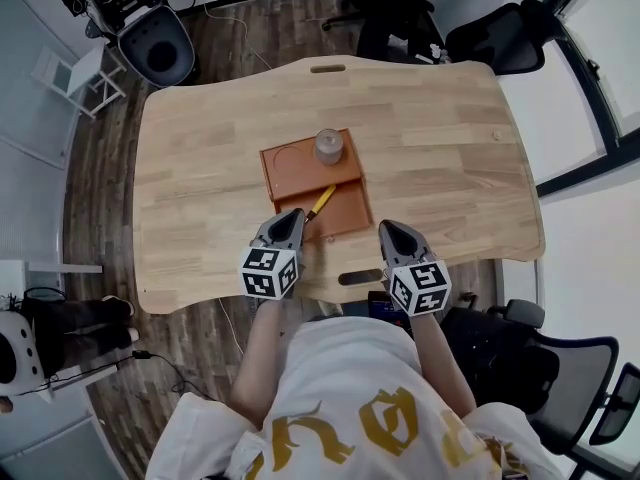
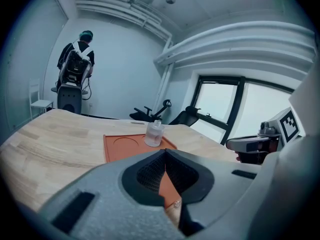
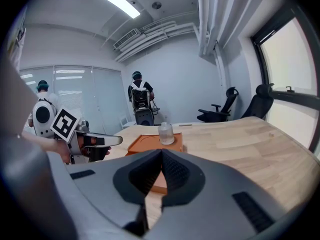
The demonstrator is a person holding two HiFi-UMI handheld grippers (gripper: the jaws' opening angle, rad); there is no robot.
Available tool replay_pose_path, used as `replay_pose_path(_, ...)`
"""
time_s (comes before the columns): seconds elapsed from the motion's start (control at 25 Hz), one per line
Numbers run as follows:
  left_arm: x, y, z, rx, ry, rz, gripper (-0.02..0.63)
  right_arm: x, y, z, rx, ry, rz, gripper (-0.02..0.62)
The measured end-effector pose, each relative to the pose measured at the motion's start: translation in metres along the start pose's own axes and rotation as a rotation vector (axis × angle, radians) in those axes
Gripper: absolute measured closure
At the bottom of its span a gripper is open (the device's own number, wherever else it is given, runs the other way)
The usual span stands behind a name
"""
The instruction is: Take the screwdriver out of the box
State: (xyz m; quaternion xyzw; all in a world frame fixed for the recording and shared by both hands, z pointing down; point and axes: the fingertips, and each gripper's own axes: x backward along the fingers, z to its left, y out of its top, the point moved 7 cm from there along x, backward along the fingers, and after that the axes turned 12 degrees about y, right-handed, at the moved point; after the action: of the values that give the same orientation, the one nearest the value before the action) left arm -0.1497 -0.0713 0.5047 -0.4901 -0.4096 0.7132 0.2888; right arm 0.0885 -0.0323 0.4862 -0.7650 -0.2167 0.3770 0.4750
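Step in hand, as I'm reading it: the approach, nothing gripped yet. The orange box [image 1: 295, 163] is sitting mid-frame in the head view. The left gripper [image 1: 296, 212] is hovering at the box's lower edge, and the right gripper [image 1: 384, 227] is hanging just off its lower right corner. Both sets of jaws are pressed together with nothing between them. The screwdriver [image 1: 321, 202] is lying diagonally in the lower section of the box, yellow handle showing, just above the left jaws in the picture.

The left gripper is the closer one, so I'm suggesting it take the pick. That is calling for spreading the jaws first, then coming down across the handle rather than along it, pinching mid-handle, and lifting straight up to clear the box wall. The right gripper could be steadying the box if it starts sliding. The clear bottle [image 1: 329, 146] is standing in the box's upper section, so keep the lift path away from it.

The counter [image 1: 450, 138] is light wood, and nothing but the box is sitting on it. Around it a dark plank floor [image 1: 215, 28] is showing, with black office chairs [image 1: 500, 38] sitting at upper right and a white chair [image 1: 75, 78] at upper left.
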Motion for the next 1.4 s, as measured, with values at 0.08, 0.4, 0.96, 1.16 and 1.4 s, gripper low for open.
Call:
replay_pose_path(0.08,-0.002,0.002,0.0,0.0,0.003,0.0,0.597,-0.004,0.002,-0.002,0.009,0.004,0.004,0.584)
replay_pose_path(0.4,-0.01,0.008,0.005,-0.004,0.027,-0.007,0.595,-0.025,0.011,-0.016,0.016,0.034,-0.003,0.584)
replay_pose_path(0.96,-0.044,-0.001,0.012,0.024,0.031,0.096,0.595,-0.049,-0.002,-0.043,-0.042,0.051,0.034,0.584)
replay_pose_path(1.16,-0.053,-0.003,0.009,-0.001,-0.006,0.143,0.595,-0.056,-0.007,-0.047,-0.056,0.059,0.044,0.584)
replay_pose_path(1.4,-0.067,-0.01,-0.001,-0.145,-0.046,0.23,0.594,-0.063,-0.005,-0.046,-0.07,0.117,0.009,0.584)
